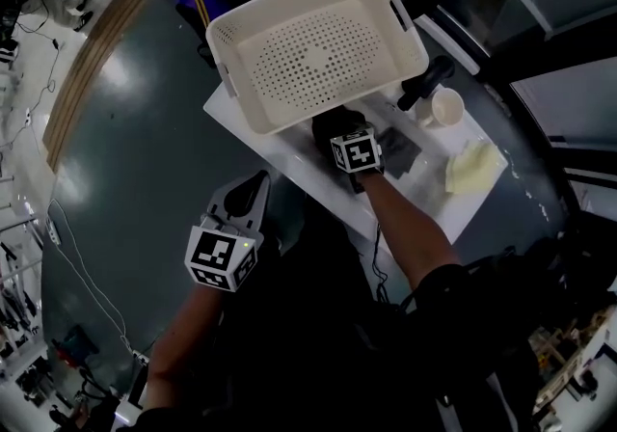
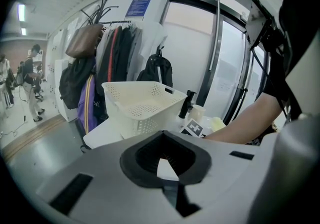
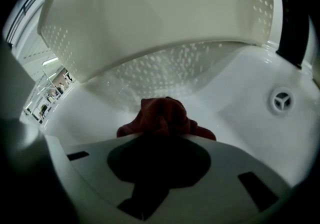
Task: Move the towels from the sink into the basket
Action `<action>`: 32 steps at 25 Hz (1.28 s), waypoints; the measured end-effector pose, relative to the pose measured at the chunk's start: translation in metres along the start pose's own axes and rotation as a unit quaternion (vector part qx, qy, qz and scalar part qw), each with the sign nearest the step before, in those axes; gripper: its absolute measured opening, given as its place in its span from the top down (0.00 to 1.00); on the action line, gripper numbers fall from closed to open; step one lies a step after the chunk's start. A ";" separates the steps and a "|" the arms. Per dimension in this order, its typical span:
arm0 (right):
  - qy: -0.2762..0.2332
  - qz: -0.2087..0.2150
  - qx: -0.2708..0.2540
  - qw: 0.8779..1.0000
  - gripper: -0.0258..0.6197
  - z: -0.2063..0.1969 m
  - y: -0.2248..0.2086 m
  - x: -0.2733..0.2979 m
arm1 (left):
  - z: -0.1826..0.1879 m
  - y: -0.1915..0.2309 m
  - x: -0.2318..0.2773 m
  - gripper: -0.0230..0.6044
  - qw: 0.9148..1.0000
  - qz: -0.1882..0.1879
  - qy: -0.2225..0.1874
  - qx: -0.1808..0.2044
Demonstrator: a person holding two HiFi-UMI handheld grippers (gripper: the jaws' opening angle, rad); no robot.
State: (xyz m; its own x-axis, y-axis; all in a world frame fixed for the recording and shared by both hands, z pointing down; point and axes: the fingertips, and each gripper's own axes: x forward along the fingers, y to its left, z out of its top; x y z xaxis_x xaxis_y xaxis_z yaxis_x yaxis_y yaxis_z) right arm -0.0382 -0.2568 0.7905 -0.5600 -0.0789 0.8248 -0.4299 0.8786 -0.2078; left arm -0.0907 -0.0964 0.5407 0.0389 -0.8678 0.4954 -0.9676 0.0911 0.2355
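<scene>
A dark red towel (image 3: pixel 162 117) is lying bunched on the white floor of the sink (image 3: pixel 240 118). The right gripper (image 1: pixel 337 126) is closing on it: its jaws are pinched together on the near edge of the cloth, and the folds are rising just ahead of them. The drain (image 3: pixel 281 101) is sitting well apart from the towel, at about 2 o'clock from it in the right gripper view.

In the head view, a second, dark grey towel (image 1: pixel 400 150) is lying in the sink just beside the right gripper, at its 3 o'clock. The white perforated basket (image 1: pixel 318 54) is standing at the gripper's 12 o'clock, overhanging the sink's edge and holding nothing. Further out, toward 2 o'clock, a black faucet (image 1: pixel 424 83) and a pale cup (image 1: pixel 446 107) are standing together. A yellow cloth (image 1: pixel 472 168) is lying at 3 o'clock, beyond the grey towel.

The left gripper (image 1: pixel 253 197) is hanging off the counter at 7 o'clock, its jaws drawn narrow and gripping nothing.
</scene>
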 end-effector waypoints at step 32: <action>-0.269 -0.120 0.016 0.955 0.85 0.104 0.114 -0.281 | 0.060 0.039 -0.121 0.96 0.985 -0.105 -0.125 0.048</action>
State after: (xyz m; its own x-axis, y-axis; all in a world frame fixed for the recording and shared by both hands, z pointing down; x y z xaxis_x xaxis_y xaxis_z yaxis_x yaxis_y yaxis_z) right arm -0.0039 -0.1833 0.4801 -0.7226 -0.5142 0.4620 -0.6079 0.7909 -0.0705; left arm -0.1485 -0.0177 0.4396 0.1893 -0.9569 0.2203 -0.9645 -0.1391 0.2243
